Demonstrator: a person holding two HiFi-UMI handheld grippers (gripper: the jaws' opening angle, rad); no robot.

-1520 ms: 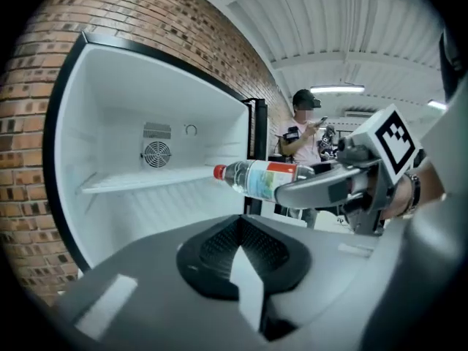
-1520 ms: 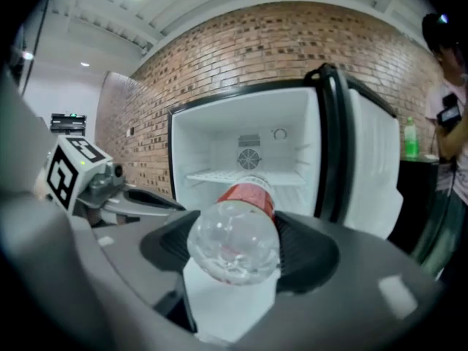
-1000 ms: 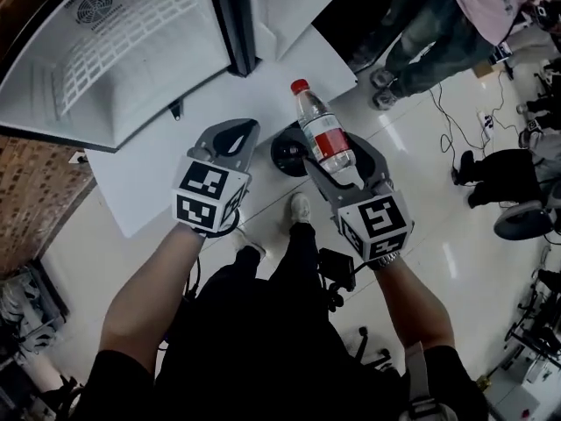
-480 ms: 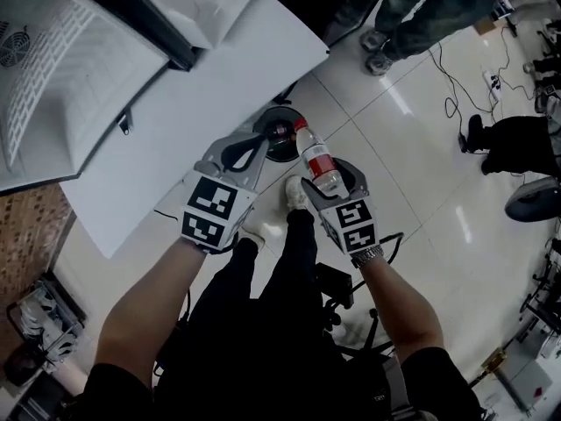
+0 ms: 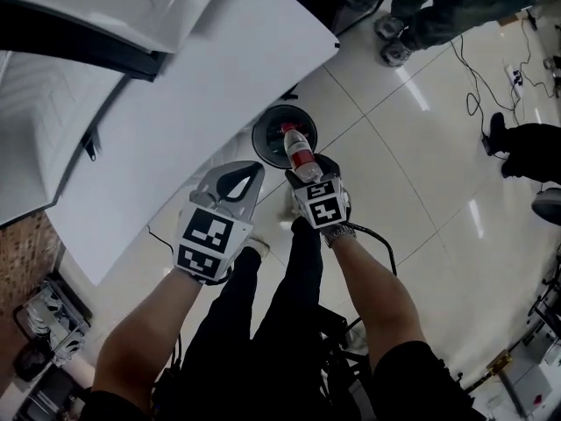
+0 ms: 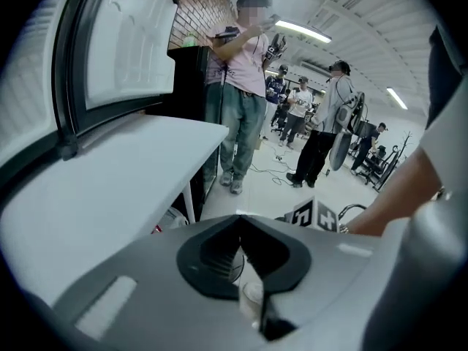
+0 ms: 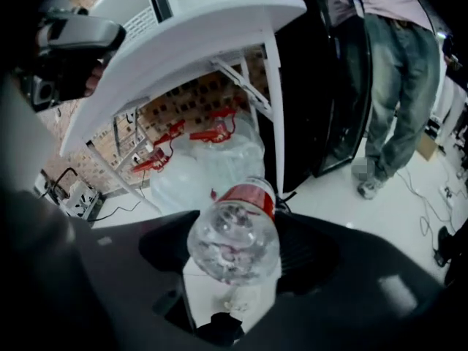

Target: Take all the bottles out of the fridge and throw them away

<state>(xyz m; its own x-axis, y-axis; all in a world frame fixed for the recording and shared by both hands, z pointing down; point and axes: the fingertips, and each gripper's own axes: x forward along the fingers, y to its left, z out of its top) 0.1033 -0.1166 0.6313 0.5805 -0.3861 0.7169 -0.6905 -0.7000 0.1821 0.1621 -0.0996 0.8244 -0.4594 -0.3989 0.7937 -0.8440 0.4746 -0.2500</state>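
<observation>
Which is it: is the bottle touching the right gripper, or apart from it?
Touching. In the right gripper view the bottle sits clamped between the two jaws of the right gripper, their pads pressed against its sides.

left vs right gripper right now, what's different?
Load: the right gripper is shut on a clear bottle with a red label; the left gripper holds nothing.
Fingers: spread round the bottle on the right gripper, closed together on the left gripper.
Place: in the head view the right gripper is over a round dark container; the left gripper is beside it, nearer the white table.
Shared: both carry marker cubes and point downward.
</observation>
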